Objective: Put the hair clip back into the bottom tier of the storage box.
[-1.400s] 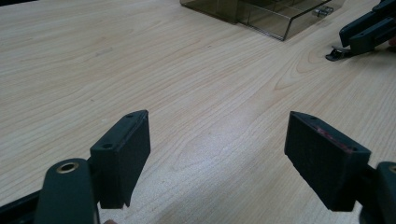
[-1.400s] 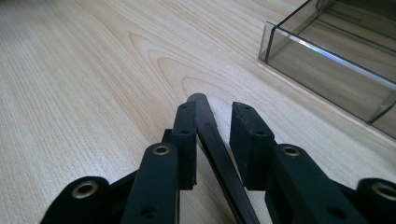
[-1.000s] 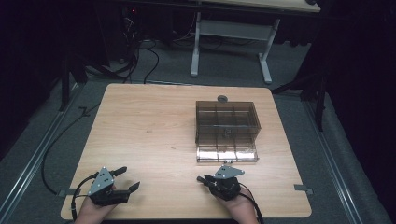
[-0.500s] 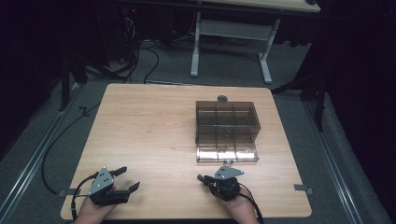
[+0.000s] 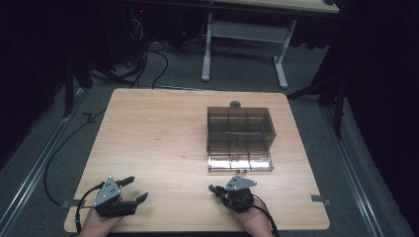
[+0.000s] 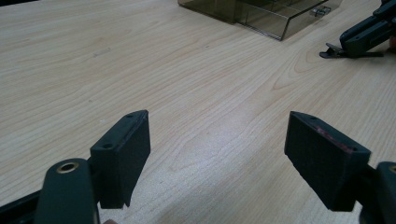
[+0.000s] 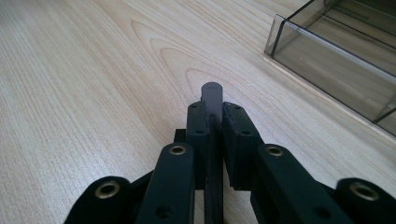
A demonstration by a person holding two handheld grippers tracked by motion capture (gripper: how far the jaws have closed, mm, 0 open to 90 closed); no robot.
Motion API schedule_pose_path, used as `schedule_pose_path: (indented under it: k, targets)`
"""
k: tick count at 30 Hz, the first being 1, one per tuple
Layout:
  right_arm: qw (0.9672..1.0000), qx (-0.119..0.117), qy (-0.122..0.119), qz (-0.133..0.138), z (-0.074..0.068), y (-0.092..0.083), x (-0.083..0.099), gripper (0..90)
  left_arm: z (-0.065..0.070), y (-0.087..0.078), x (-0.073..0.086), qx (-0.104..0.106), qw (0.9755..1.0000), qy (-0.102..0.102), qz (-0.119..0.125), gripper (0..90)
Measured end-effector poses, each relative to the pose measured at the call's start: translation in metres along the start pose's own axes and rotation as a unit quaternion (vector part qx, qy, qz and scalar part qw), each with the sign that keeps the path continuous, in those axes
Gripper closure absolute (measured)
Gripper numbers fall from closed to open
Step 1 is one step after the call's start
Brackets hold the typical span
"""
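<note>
A wooden table [image 5: 158, 148] is seen from above, with dark floor around it and a second table's white legs [image 5: 207, 44] set beyond its far edge. Two hand-held grippers are kept at the near edge, well apart from each other. The left gripper [image 5: 129, 190] is held at the near left corner, its jaws spread wide with nothing between them; in the left gripper view the two black pads [image 6: 123, 156] are shown far apart over bare wood. The right gripper [image 5: 213, 188] is held right of the middle of the near edge, and its jaws are pressed tight on a thin black clip [image 7: 212, 105]. In the right gripper view the clip is seen clamped edge-on between the two pads, its rounded tip sticking out past them and lying close over the tabletop. The jaws have just been closing, with the clip between them. A smoky clear plastic box [image 5: 239, 131], divided into compartments, is placed on the right half of the table, just beyond the right gripper but apart from it. Its clear lid [image 5: 240, 163] is laid open flat toward the near side, and a small metal latch [image 5: 244, 171] is visible at the lid's near edge. A small dark round object [image 5: 235, 104] is set just behind the box, near the table's far edge. What is inside the compartments cannot be made out.
</note>
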State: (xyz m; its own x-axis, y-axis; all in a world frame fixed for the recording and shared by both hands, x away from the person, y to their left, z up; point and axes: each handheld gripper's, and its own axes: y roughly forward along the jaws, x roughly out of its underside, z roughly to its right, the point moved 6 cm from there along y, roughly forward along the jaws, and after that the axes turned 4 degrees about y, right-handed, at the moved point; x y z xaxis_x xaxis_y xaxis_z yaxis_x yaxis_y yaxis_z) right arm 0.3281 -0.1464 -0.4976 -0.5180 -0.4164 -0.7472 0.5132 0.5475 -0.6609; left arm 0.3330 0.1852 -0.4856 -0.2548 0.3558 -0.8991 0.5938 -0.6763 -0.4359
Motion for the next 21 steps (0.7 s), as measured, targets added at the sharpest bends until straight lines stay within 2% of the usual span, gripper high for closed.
schedule_pose_path:
  k: [5,13,16,21]
  targets:
    - [0.9999,0.006,0.003,0.008,0.001,-0.005,-0.001,81.8,0.0,0.0,0.0,0.0,1.0,0.001,0.0,23.1]
    - [0.9992,0.024,0.02,0.023,0.014,-0.021,0.003,81.8,0.0,0.0,0.0,0.0,1.0,0.002,0.0,23.1]
    - [0.9982,0.035,0.038,0.029,0.024,-0.029,0.007,81.8,0.0,0.0,0.0,-0.001,1.0,0.002,0.001,23.1]
    - [0.9969,0.055,0.049,0.027,0.034,-0.038,0.014,81.8,0.0,0.0,0.0,0.0,1.0,0.002,0.001,23.1]
